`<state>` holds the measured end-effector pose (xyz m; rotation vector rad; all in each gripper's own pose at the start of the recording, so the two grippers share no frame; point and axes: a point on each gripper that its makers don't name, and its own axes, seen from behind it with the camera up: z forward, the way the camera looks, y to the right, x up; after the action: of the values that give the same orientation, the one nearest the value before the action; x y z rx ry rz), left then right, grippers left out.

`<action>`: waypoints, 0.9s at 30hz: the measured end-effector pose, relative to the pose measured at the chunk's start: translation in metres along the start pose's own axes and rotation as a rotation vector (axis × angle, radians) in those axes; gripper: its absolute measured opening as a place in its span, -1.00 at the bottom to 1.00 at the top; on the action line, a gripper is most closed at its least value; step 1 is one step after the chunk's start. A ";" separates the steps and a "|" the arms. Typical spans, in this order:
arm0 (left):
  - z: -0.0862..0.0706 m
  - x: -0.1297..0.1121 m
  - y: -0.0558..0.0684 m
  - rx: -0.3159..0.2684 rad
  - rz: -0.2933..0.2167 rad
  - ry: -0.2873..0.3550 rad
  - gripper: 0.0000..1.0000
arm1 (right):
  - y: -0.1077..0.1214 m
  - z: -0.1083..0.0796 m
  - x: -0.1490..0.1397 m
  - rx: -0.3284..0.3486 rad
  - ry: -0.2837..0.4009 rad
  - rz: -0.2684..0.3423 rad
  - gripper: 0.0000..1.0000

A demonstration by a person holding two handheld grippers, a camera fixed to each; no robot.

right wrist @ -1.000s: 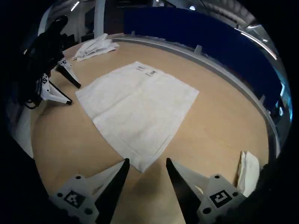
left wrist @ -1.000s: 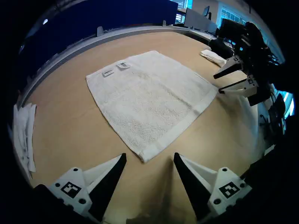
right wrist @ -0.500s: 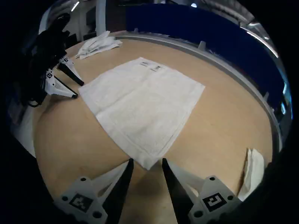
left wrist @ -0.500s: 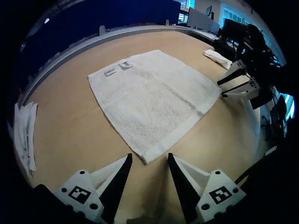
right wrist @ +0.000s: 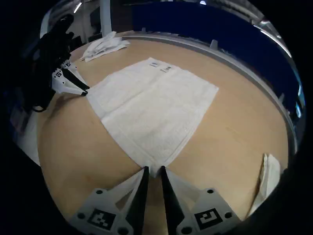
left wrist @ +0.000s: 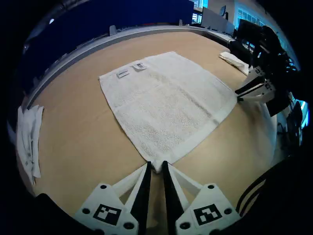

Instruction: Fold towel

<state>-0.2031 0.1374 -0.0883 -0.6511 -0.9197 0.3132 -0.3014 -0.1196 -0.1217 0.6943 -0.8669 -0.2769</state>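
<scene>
Wooden table (left wrist: 78,129), flat towel (left wrist: 168,102) cornerwise, adjacent corners clamped in left tool (left wrist: 156,164), right tool (right wrist: 153,168)

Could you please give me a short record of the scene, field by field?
surface: wooden table
towel: white, spread flat, unfolded, labels near far edge
left tongs: shut on one towel corner
right tongs: shut on the adjacent corner
other items: white cloths at table edges
fold: not yet begun
</scene>
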 end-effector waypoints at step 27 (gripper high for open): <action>-0.003 0.003 0.012 -0.012 -0.062 0.019 -0.75 | 0.006 -0.013 0.012 -0.026 0.022 0.013 -0.85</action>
<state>-0.1987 0.1472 -0.0954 -0.6348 -0.9223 0.2457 -0.2842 -0.1153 -0.1159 0.6658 -0.8448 -0.2678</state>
